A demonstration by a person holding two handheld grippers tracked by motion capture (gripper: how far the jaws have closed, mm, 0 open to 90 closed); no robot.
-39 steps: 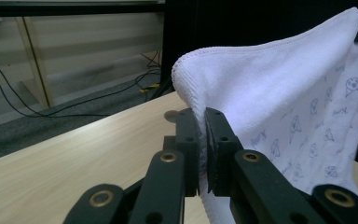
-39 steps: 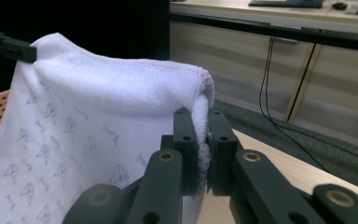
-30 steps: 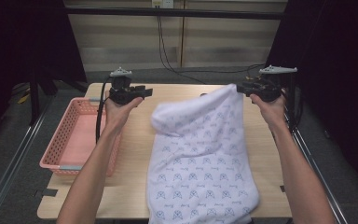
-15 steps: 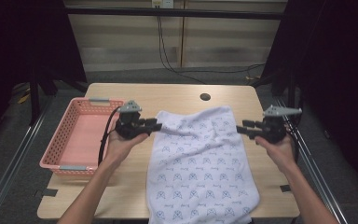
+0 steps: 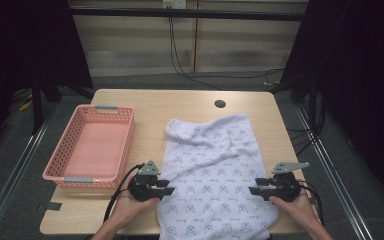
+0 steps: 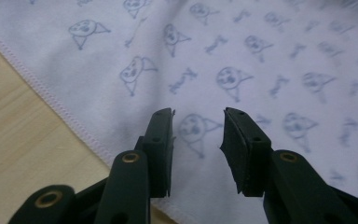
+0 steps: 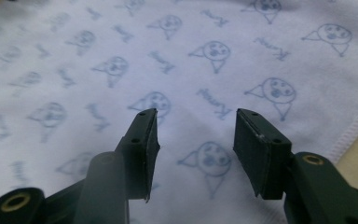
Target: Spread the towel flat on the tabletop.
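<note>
At far left of the high view, on the light wooden table (image 5: 190, 102): a pink plastic basket (image 5: 91, 149), long side running up the frame, nothing inside, close to the table's left edge. Just right of its lower corner, low in the frame: the left gripper (image 5: 166, 187), held in a hand coming up from the bottom edge, black cable looping beside the wrist, jaws pointing right and reaching over the left hem of the cloth. Across the centre and lower centre: a white cloth (image 5: 215, 175) printed with small blue figures, spread mostly flat, rumpled along its upper edge, lower end hanging past the near table edge. Above it, near the table's far edge: a small round dark hole (image 5: 220, 104). At lower right: the right gripper (image 5: 254, 190), grey three-cornered plate on top, jaws pointing left over the cloth's right hem.

Seen through the left gripper view: left gripper (image 6: 198, 128) just above the cloth (image 6: 242, 60), stitched hem and bare wood at lower left; jaws parted with a clear gap, nothing pinched, having just eased slightly wider. Seen through the right gripper view: right gripper (image 7: 196, 126) above the cloth (image 7: 121, 42), hem at far right; jaws parted wider, nothing between the pads, having just been opening.
</note>
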